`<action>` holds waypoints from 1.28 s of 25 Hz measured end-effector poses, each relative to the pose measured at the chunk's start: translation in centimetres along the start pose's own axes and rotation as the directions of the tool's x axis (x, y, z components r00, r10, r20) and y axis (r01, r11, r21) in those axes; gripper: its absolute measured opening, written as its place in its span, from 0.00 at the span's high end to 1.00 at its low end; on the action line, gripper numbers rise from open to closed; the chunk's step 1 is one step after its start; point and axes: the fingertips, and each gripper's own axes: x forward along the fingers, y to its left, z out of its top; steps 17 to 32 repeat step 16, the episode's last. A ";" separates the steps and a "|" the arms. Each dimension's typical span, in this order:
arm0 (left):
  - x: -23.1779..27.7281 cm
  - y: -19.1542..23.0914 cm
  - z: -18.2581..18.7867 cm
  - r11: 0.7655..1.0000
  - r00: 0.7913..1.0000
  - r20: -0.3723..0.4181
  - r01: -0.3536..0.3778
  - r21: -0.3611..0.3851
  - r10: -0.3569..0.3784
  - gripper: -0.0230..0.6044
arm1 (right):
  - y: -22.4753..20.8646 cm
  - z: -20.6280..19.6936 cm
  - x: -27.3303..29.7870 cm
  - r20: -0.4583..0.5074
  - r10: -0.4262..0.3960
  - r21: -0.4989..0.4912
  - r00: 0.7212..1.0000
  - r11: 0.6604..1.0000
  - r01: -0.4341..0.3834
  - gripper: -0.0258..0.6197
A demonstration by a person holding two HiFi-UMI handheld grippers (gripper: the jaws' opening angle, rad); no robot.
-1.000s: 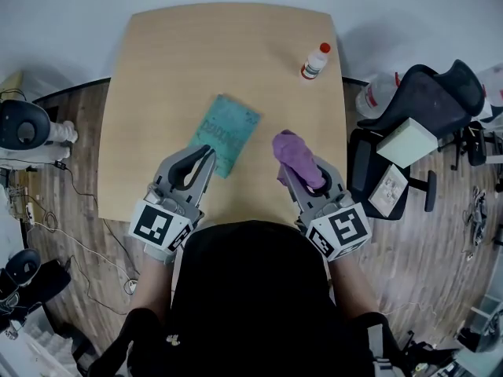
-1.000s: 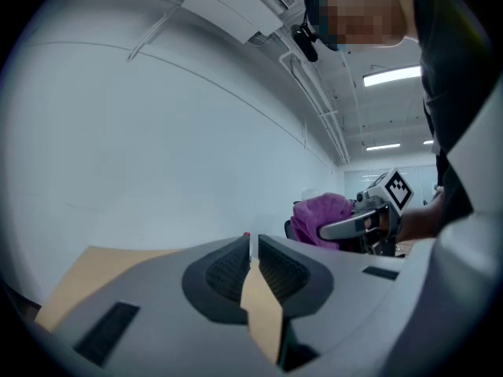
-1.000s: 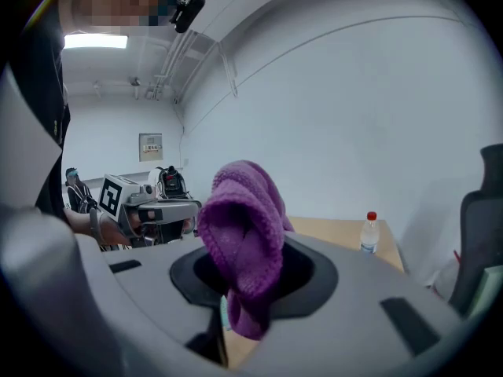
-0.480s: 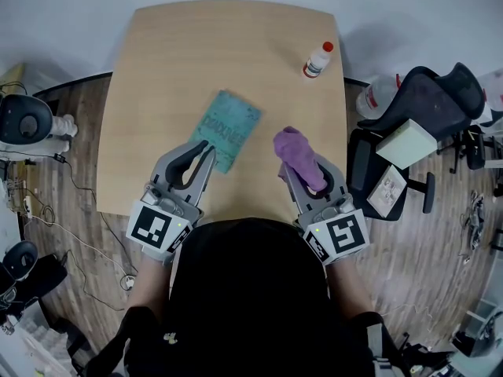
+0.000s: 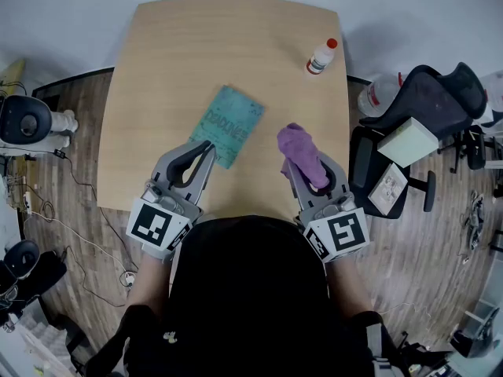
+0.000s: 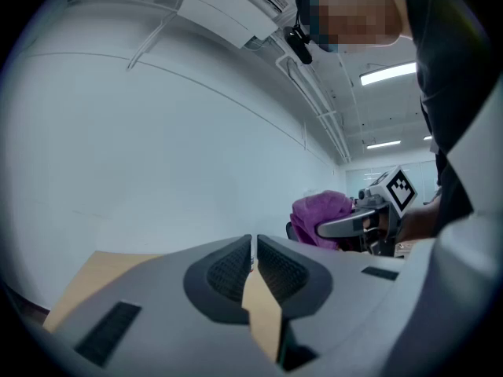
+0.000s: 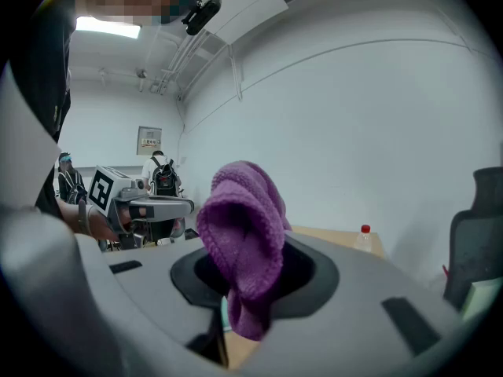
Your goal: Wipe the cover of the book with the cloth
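Left claw: the left claw (image 5: 206, 149) has just been closing and its jaws now stand almost together with nothing between them; its tips lie over the near left edge of the book, though I cannot tell if they touch it
Book: the teal book (image 5: 229, 124) lies flat and askew near the middle of the table (image 5: 157, 69), cover up, between the two claws
Book handling: probably light, thin and stiff, likely to slide on the smooth wood under a wipe; best pinned by pressing down on a near corner or edge, leaving most of the cover free
Cloth: the purple cloth (image 5: 302, 151) is soft, knitted and bunched, so it should flatten and drag rather than slip
Right claw: the right claw (image 5: 302, 167) is clamped on the cloth, which bulges up past its tips; it hangs just beside the book's right edge, not yet on the cover
Bottle: a small white bottle (image 5: 318, 57) with a red cap stands upright at the far right corner, well apart
Off the table: a black chair (image 5: 428, 93) to the right
In the way: nothing lies between cloth and cover
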 end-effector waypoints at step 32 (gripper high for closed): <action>-0.8 0.6 -0.7 0.999 0.999 -0.036 -0.038 0.032 0.039 0.93 | 0.6 -0.9 0.5 -0.018 -0.003 0.003 1.000 1.000 0.003 0.79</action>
